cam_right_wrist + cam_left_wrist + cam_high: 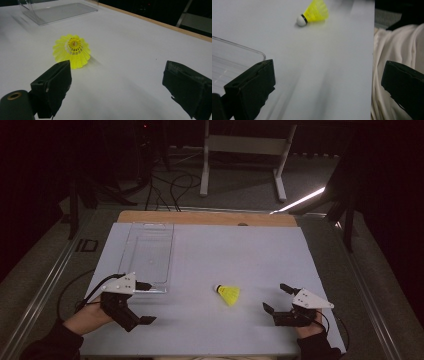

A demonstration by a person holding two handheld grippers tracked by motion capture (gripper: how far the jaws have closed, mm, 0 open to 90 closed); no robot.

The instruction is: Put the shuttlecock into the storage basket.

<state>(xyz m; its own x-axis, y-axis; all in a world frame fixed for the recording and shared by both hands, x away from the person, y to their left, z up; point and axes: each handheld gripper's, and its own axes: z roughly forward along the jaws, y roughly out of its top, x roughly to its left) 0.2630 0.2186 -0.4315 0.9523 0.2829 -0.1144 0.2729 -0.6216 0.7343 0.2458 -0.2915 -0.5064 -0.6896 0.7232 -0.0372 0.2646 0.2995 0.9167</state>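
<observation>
Fingers (58, 82) wide apart, seemingly level, near shuttlecock (72, 51)

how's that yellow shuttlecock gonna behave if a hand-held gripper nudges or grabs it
The yellow shuttlecock lies on its side, so a nudge would probably roll it in a curve. Its open lattice skirt looks light and likely flexes if squeezed. The rounded white tip might slip between jaws.

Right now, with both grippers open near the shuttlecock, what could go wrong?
The shuttlecock lies on its side, so a nudge from the right gripper might roll it away. Its thin mesh skirt could crush if squeezed. The left gripper sits close to the clear tray and could bump it.
</observation>
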